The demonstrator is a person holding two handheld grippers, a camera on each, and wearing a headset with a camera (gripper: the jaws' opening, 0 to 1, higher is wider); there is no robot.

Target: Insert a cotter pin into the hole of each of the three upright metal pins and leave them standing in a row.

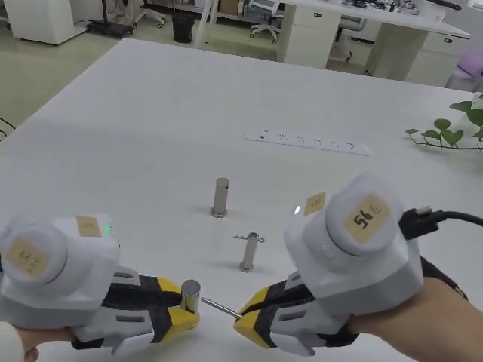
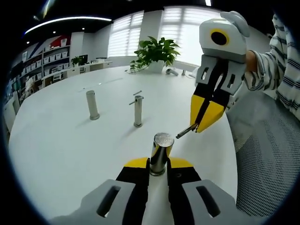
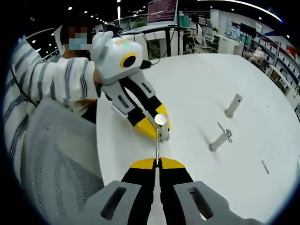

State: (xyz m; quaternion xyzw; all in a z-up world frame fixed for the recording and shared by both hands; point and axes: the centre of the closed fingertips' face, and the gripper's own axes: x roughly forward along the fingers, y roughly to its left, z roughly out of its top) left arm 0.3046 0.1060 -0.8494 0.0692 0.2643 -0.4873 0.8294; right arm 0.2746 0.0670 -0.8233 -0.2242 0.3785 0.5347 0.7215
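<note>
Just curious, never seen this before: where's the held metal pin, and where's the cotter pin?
held metal pin (image 2: 159,157), left gripper view, middle of its shaft.
cotter pin (image 1: 221,307), head view, middle of its wire.

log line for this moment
left tongs: shut on near metal pin | right tongs: shut on cotter pin, tip at near metal pin | middle pin: pinned | far pin: unpinned

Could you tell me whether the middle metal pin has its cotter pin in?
In: a cotter pin protrudes from both sides of the middle metal pin.
</note>
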